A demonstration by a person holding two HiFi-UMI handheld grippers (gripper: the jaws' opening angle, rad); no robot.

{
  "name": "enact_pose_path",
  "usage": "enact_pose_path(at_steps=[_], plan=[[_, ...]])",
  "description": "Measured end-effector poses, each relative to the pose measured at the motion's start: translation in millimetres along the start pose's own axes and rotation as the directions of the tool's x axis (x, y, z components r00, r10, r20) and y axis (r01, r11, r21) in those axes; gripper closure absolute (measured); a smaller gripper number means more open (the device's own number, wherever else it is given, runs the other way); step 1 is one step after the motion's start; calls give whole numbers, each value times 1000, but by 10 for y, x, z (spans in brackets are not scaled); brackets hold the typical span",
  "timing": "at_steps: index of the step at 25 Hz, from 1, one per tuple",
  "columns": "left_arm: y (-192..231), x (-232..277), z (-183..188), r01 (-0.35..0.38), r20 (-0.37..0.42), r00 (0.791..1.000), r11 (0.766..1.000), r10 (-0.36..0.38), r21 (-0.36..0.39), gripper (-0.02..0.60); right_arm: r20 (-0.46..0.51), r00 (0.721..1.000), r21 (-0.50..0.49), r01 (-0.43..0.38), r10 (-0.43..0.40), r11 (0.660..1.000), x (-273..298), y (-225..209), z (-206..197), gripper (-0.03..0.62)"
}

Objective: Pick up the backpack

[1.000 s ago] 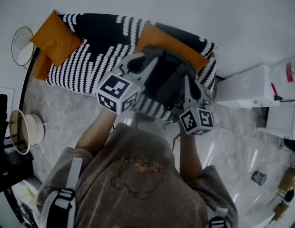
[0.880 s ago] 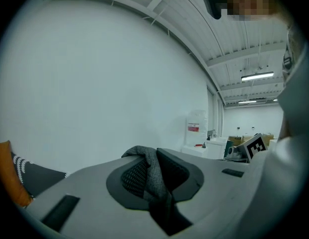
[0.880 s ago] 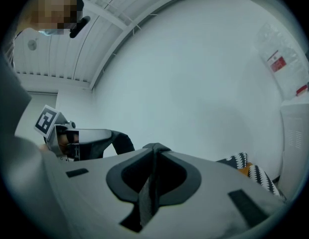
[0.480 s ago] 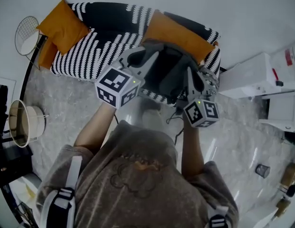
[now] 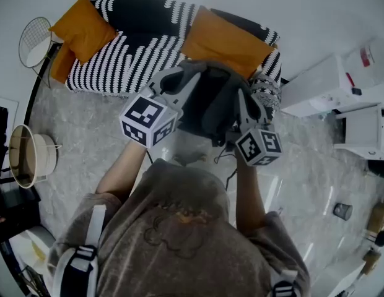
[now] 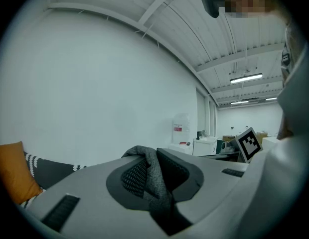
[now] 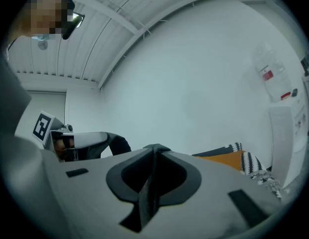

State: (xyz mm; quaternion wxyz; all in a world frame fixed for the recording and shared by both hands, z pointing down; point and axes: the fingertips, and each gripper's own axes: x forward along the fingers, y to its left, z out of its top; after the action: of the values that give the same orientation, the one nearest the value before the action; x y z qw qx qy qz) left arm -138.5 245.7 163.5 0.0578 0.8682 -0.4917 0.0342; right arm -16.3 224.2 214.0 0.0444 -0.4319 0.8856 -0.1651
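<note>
A dark grey backpack [image 5: 207,101] hangs in the air between my two grippers, in front of the black-and-white striped sofa [image 5: 127,54]. My left gripper [image 5: 179,80] is shut on a fold of the backpack's grey woven fabric [image 6: 153,176], which fills the gap between its jaws. On the bag's right side, my right gripper [image 5: 244,101] is shut on a thin dark strap [image 7: 148,185] of the backpack. The left gripper view shows the right gripper's marker cube [image 6: 248,143]. The bag's lower part is hidden behind the grippers.
Two orange cushions [image 5: 83,26] [image 5: 226,42] lie on the sofa. A round wire side table [image 5: 33,42] and a basket [image 5: 28,159] stand at the left. White cabinets [image 5: 316,91] stand at the right, and a small dark cup [image 5: 342,211] sits on the marbled floor.
Both grippers and the backpack have drawn back from the sofa together. The bag, earlier over the sofa's seat edge, now hangs mostly over the floor. Both grips are unchanged.
</note>
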Motion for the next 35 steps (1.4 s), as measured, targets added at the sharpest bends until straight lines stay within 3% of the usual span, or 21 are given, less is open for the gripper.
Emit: enact_pose_path(at_steps=[15,35], plan=[[-616,-716,-93,-73,17,997,997,73,-3,535,-18,997,35,-74,75,997,-741,370,-152,563],[-796,-814,-147,-93,11,996,996,93,-16,535,-41,995,33,-90,91,995,-903,379,-215,563]])
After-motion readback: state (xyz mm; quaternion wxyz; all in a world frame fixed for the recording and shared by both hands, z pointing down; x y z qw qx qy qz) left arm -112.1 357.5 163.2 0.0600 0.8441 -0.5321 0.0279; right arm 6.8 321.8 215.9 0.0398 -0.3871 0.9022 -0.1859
